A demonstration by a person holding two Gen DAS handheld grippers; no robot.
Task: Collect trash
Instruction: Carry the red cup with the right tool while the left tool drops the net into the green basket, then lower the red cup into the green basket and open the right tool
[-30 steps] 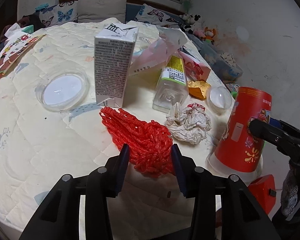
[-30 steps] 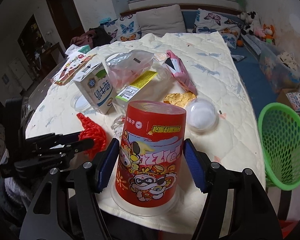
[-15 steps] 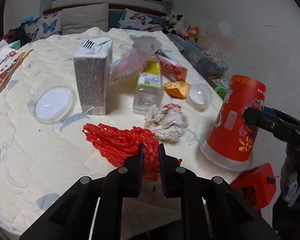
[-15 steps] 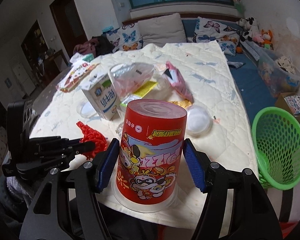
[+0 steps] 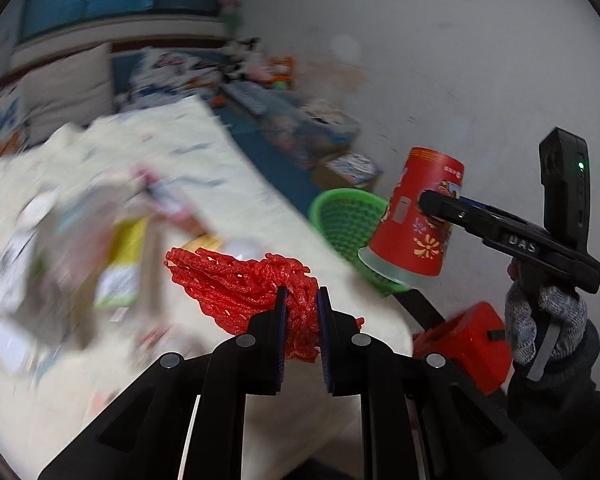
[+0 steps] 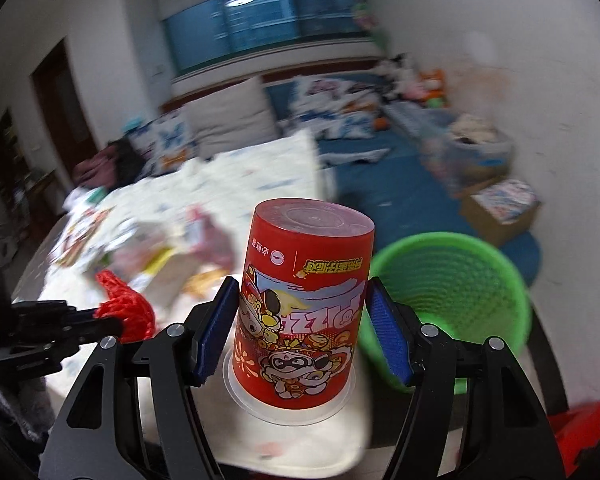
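The left gripper (image 5: 302,312) pinches the red mesh (image 5: 244,284); the right gripper (image 6: 304,330) clamps the red cup (image 6: 304,304) near the green basket (image 6: 480,280).

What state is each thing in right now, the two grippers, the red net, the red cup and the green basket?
left gripper: shut on the red net.
red net: bunched, lifted off the table.
right gripper: shut on the red cup.
red cup: upside down, held in the air.
green basket: upright beside the table, nothing seen inside.
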